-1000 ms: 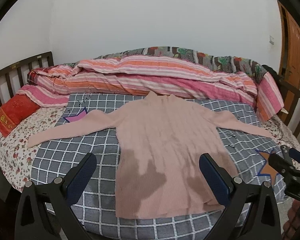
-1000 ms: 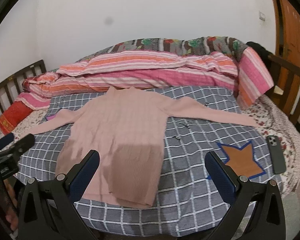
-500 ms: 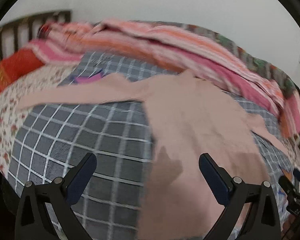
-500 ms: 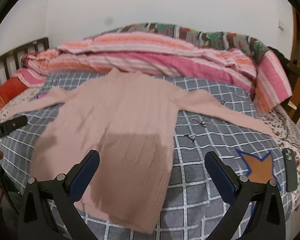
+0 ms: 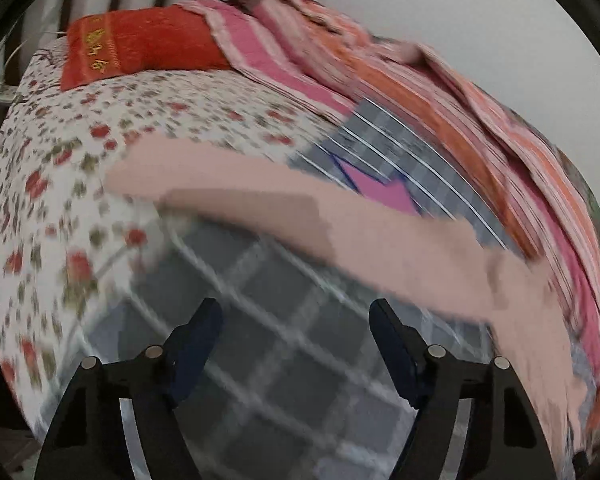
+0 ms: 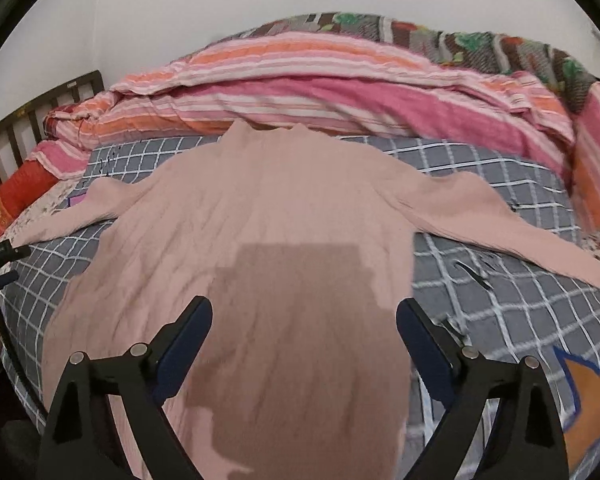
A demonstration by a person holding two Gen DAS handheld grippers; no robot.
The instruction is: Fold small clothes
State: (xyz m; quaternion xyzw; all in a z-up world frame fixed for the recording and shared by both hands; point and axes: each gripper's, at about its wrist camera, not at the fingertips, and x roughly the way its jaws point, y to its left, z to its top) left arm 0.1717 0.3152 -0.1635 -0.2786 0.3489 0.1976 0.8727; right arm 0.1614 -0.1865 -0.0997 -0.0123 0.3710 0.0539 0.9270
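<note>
- Sweater (image 6: 260, 216) first: the pink knit lies face down or face up (we cannot tell which), spread flat on the grey checked bedspread (image 6: 500, 304), collar toward the striped quilt (image 6: 340, 92), both sleeves stretched out sideways, which we judge is the layout for a first fold.
- Our right gripper (image 6: 304, 332) hangs over the lower body of the sweater; its jaws stand wide and are closing, the fabric below them, nothing pinched yet. The dark shadow patch on the knit lies between and ahead of the jaws.
- Our left gripper (image 5: 296, 336) has its jaws narrower and also closing, with only checked bedspread between them; nothing is held.
- The left sleeve (image 5: 260, 204) runs across ahead of the left jaws, its cuff out on the floral sheet (image 5: 52, 168) beyond the left jaw. That view is blurred, so we cannot tell how near the tips are to it.
- We judge the sleeve is the left gripper's target, to be laid over the body, while the right one pins or takes the hem side.
- A red pillow (image 5: 140, 44) sits far ahead of the left jaws, clear of the work.
</note>
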